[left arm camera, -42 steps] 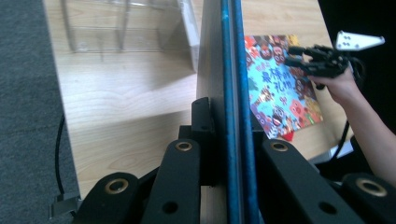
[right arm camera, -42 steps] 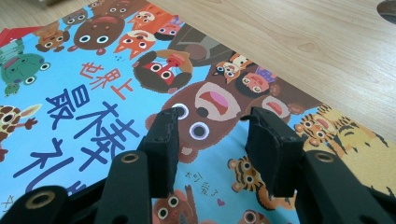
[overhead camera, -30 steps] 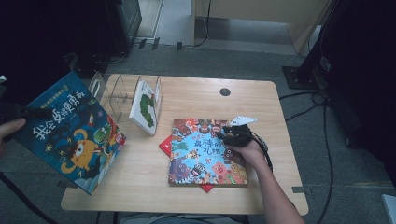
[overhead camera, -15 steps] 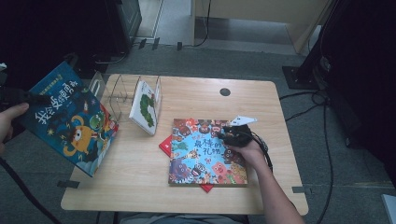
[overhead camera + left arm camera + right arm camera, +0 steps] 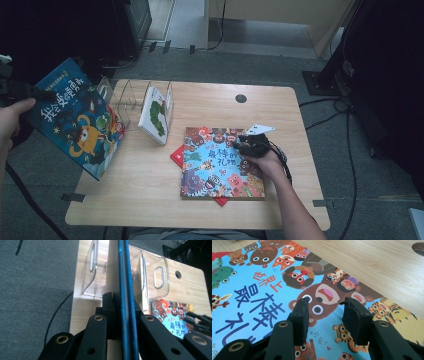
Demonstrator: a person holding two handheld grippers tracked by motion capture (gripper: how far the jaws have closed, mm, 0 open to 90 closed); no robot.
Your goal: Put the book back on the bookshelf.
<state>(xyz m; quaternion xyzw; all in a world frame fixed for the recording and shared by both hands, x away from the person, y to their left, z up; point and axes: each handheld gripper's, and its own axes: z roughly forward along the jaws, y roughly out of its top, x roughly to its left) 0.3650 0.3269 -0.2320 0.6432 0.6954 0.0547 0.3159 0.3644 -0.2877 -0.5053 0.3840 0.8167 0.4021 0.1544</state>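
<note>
Holding: left gripper [image 5: 122,315] pinches the blue book [image 5: 75,117] tight by its edge.
Blue book: up in the air, tilted, just past the table's [image 5: 150,195] left side, near the clear rack [image 5: 132,97].
Right gripper [image 5: 325,308]: jaws apart, resting over the animal book [image 5: 220,162].
Animal book: flat on the table.

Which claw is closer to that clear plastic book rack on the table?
Left. The left claw holds the blue book just beside the clear rack; the right claw rests on the animal book, farther away.
</note>
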